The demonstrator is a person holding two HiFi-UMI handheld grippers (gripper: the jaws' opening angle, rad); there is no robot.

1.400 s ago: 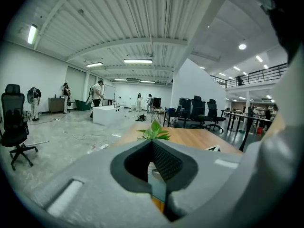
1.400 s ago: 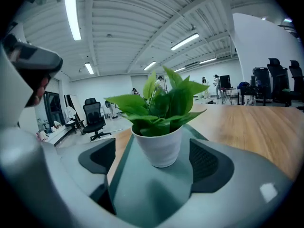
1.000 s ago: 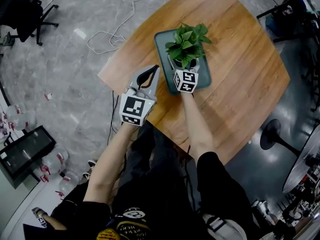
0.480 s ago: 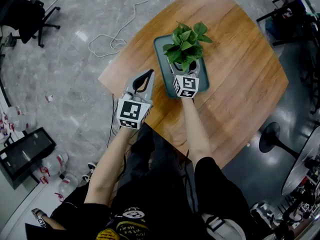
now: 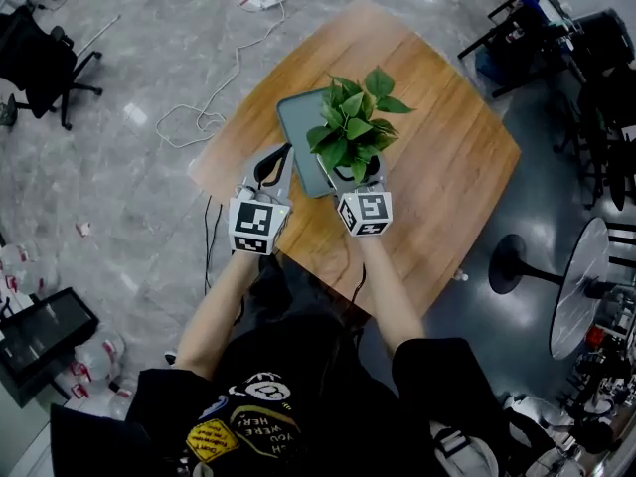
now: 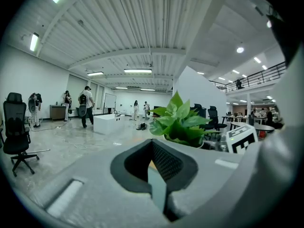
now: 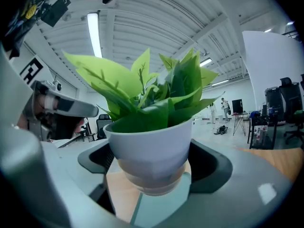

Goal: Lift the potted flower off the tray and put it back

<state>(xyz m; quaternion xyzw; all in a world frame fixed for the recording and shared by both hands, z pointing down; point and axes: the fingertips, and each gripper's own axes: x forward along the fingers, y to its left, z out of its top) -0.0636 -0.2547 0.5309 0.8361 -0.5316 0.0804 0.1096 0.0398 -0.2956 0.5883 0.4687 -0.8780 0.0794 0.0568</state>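
The potted flower [image 5: 350, 127], green leaves in a white pot [image 7: 149, 146], hangs above the table with my right gripper [image 5: 350, 174] shut on the pot's sides. In the right gripper view the pot's base floats clear of the grey-green tray [image 7: 161, 208] below. Seen from the head view, the tray [image 5: 298, 137] lies on the round wooden table [image 5: 447, 177], partly hidden by the leaves. My left gripper [image 5: 278, 155] is shut and holds nothing, just left of the tray. The left gripper view shows the plant [image 6: 178, 122] to the right, beyond the shut jaws.
The table's near edge [image 5: 298, 256] runs just under both grippers. A white cable [image 5: 199, 117] lies on the grey floor to the left. Office chairs [image 5: 45, 58] and another table [image 5: 586, 296] stand round the room. People stand far off [image 6: 85, 106].
The right gripper has raised the pot off the tray and drawn it nearer to me. The left gripper stays shut beside the tray. The head camera has shifted.
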